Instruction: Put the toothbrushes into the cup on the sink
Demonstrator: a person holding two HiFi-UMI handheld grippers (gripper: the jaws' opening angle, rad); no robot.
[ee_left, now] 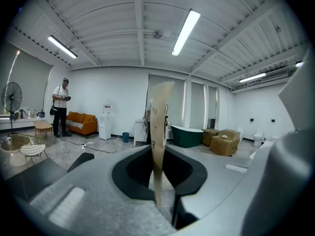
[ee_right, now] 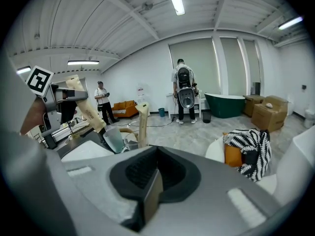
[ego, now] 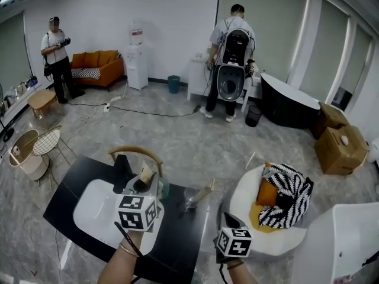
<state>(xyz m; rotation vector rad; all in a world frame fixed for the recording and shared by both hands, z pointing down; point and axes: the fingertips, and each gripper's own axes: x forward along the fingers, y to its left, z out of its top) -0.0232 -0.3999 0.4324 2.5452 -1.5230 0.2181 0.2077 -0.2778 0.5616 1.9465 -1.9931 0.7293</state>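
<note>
left gripper (ee_left: 158, 181) grasps a beige toothbrush (ee_left: 158, 127) upright over the sink (ego: 95, 209); right gripper (ee_right: 152, 181) clenched, empty. another toothbrush (ego: 204, 191) leans in the clear cup (ego: 190, 201); next, probably lower this one in and release

Head view: the marker cubes are blocking my look at both sets of jaws, on the left gripper (ego: 144, 185) and the right gripper (ego: 226, 220). The left gripper is also covering part of the sink (ego: 89, 212). Left gripper view: the toothbrush (ee_left: 158, 132) is coming out blurred, and its lower end is disappearing between the jaws. Right gripper view: the gripper body is hiding the base of the cup (ee_right: 113, 137), and the left edge is cutting off the left gripper.
</note>
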